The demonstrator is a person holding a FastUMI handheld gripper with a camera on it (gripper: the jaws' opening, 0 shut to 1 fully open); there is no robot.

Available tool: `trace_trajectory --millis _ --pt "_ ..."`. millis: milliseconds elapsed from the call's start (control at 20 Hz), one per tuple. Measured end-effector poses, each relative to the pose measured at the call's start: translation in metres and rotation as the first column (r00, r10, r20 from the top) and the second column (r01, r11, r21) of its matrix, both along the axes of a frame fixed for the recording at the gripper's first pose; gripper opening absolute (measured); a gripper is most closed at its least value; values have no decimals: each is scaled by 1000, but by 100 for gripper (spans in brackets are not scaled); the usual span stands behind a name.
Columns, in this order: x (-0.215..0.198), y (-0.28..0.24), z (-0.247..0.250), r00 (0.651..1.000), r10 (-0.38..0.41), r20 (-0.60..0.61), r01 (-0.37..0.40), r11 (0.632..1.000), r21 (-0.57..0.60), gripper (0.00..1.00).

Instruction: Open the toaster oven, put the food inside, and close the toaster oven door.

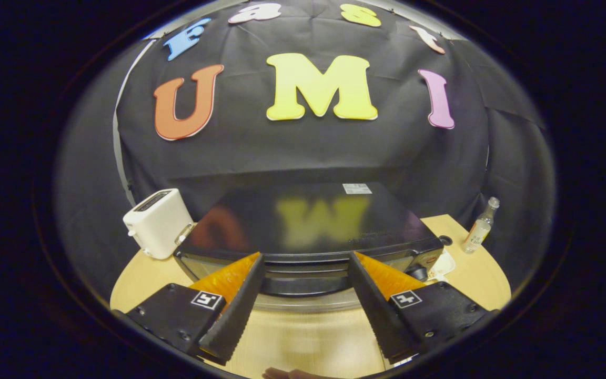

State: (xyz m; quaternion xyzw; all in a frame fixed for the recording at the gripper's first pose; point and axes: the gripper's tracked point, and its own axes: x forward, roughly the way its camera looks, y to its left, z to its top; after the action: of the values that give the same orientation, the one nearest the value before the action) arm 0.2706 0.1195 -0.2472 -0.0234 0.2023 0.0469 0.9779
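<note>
Nearest, gripper [305,258] spread wide, nothing held, fingers [234,310] reaching toward the toaster oven [308,226] and ending right at its front upper edge; contact possibly, hard to tell from this angle. Between the fingertips, the oven's door handle [305,284], door seemingly shut. Under the oven, wooden table [303,337]. Left of the oven, just beside it, a white toaster [157,222]. Right of the oven, set apart, a small clear bottle [481,225] standing upright. Behind the oven, black cloth wall [303,152].
</note>
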Motion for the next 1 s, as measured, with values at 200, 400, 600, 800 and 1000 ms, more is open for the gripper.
trace_trajectory --millis 200,400,600,800,1000 --pt "0 -1 -4 1000 1 4 -1 1000 -5 100" --pt "-5 -4 -11 999 5 34 -5 1000 -1 100" --pt "-10 -6 -20 998 2 61 -2 1000 -7 100" --pt "-40 -14 -41 998 6 64 -6 1000 -8 100" --pt "-60 -18 -62 997 4 71 -5 1000 13 100"
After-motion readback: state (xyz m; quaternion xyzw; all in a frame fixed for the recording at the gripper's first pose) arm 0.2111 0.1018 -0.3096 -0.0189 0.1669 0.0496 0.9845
